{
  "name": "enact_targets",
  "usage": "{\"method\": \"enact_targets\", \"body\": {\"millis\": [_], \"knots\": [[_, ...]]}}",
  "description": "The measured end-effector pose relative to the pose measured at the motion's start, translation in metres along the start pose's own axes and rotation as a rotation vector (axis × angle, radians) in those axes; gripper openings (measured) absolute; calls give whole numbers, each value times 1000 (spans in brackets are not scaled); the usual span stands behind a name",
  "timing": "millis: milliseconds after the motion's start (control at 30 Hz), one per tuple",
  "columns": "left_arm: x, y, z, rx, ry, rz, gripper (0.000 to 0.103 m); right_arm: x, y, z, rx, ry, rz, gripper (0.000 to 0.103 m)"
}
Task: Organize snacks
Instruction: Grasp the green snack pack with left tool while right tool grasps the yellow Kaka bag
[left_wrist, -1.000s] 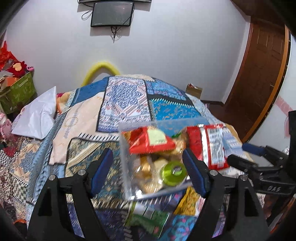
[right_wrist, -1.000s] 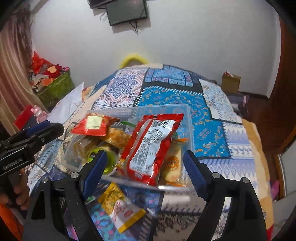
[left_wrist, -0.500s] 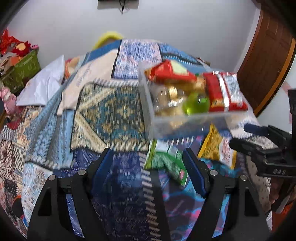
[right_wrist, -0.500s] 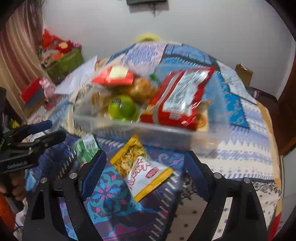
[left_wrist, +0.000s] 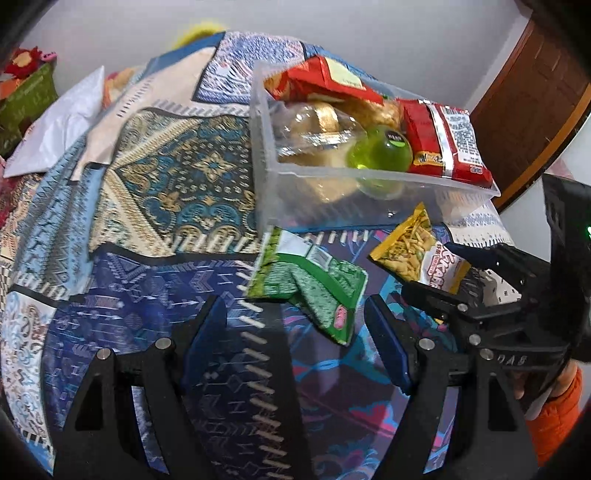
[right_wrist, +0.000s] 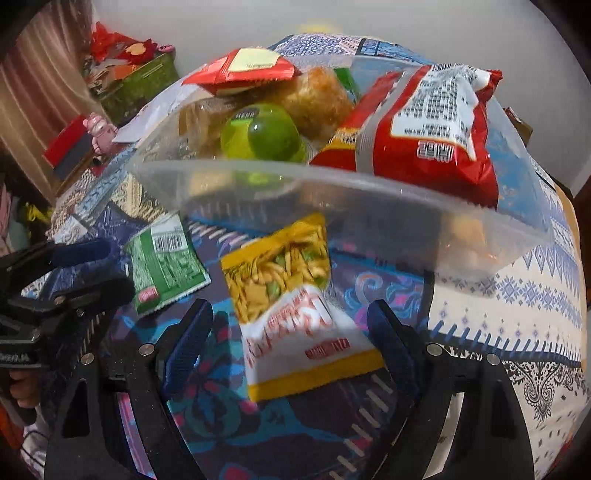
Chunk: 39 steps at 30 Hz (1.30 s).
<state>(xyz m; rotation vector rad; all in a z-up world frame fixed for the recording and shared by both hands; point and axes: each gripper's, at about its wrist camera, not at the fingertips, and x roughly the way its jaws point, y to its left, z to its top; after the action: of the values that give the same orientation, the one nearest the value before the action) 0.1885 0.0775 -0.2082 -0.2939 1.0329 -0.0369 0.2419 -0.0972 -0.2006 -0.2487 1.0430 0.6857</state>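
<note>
A clear plastic box (left_wrist: 369, 173) (right_wrist: 332, 184) on the patterned bedspread holds a red packet (left_wrist: 450, 140) (right_wrist: 424, 136), a green jelly cup (left_wrist: 384, 151) (right_wrist: 262, 136) and other snacks. In front of it lie a green packet (left_wrist: 314, 280) (right_wrist: 166, 266) and a yellow snack packet (left_wrist: 410, 251) (right_wrist: 291, 295). My left gripper (left_wrist: 291, 314) (right_wrist: 103, 269) is open just above the green packet's near end. My right gripper (right_wrist: 290, 310) (left_wrist: 432, 267) hangs over the yellow packet; its jaws are closing a little, the packet lies between them, and the pads stay clear of it.
The bedspread (left_wrist: 166, 184) covers the whole bed. A white pillow (left_wrist: 59, 129) and a green box of toys (left_wrist: 26, 99) (right_wrist: 140, 85) lie at the far left. A wooden door (left_wrist: 535, 92) stands to the right. An orange sleeve (left_wrist: 554, 406) holds the right gripper.
Both grippers have sunk toward the bed and tipped downward. The box has slid up in both views, and the green and yellow packets now lie at the fingertips.
</note>
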Motion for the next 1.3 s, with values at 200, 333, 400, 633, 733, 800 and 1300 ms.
{"method": "enact_targets", "body": {"millis": [200, 333, 400, 633, 733, 800, 1300], "knots": [[17, -14, 10, 8, 12, 27, 77, -6, -2, -5, -23, -18, -20, 62], [31, -22, 14, 13, 10, 76, 77, -11, -3, -10, -23, -35, -25, 61], [34, -25, 14, 21, -6, 100, 76, -13, -5, -11, -18, -41, -20, 59], [23, -33, 4, 48, -58, 99, 54, -23, -9, -18, 14, -63, -9, 56], [14, -34, -3, 52, -63, 85, 47, -28, -10, -21, 21, -72, -9, 55], [5, -34, -6, 58, -77, 86, 38, -32, -9, -23, 26, -79, -9, 55], [-48, -53, -23, 143, -172, 40, 25, -53, -16, -35, 67, -112, 2, 20]]}}
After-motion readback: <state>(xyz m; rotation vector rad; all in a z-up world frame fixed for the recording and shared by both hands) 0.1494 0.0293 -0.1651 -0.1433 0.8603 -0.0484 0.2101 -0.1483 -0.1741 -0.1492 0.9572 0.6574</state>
